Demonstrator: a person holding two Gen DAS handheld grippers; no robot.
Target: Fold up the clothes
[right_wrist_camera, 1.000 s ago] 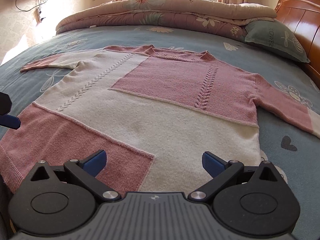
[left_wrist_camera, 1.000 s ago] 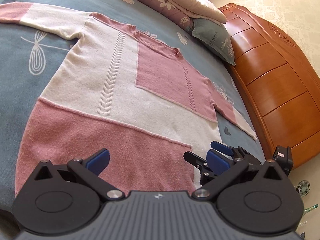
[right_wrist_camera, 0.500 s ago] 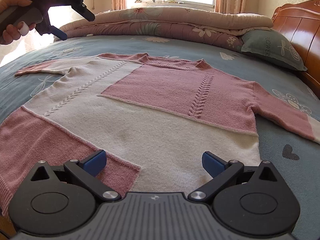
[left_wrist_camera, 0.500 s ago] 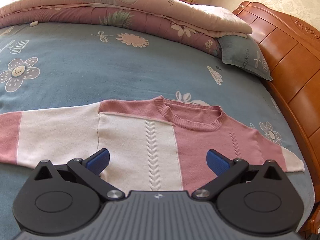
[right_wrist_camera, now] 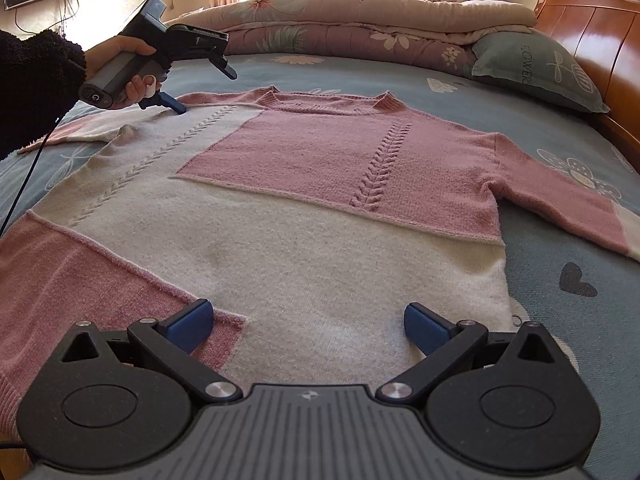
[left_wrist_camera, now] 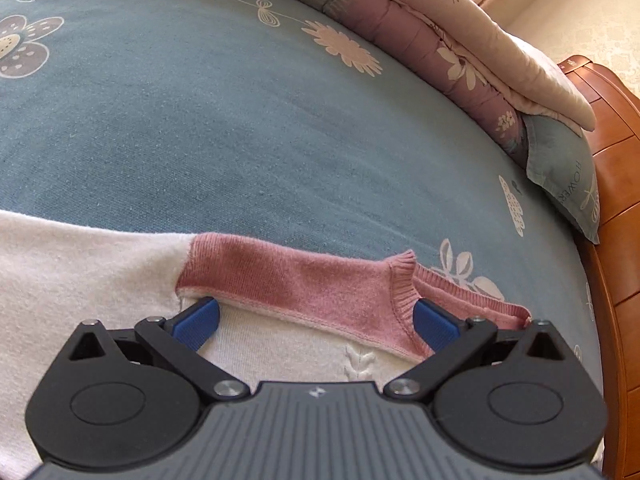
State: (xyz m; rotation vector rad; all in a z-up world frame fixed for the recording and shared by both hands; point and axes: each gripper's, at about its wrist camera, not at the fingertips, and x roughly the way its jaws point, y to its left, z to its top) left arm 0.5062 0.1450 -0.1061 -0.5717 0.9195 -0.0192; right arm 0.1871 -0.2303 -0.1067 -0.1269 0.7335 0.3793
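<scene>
Pink-and-cream knit sweater (right_wrist_camera: pixel 320 208) lies flat, front up, spread across the blue bed (right_wrist_camera: pixel 540 120), neck toward the folded quilt (right_wrist_camera: pixel 360 20) at far side, sleeves out to both sides. Left claw (left_wrist_camera: pixel 316 318) sits at the shoulder w/ jaws wide apart, straddling the pink shoulder strip betw. sleeve seam and ribbed collar (left_wrist_camera: pixel 402 286); nothing pinched. In right view it's held by a hand (right_wrist_camera: pixel 128 68) in a dark fuzzy sleeve, lower blue fingertip (right_wrist_camera: pixel 176 106) touching the knit near the shoulder. Right claw (right_wrist_camera: pixel 306 324) is also spread wide over the hem area, gripping nothing. Grey-green pillow (right_wrist_camera: pixel 532 68) rests beside the wooden headboard (right_wrist_camera: pixel 592 28), right of sweater.
</scene>
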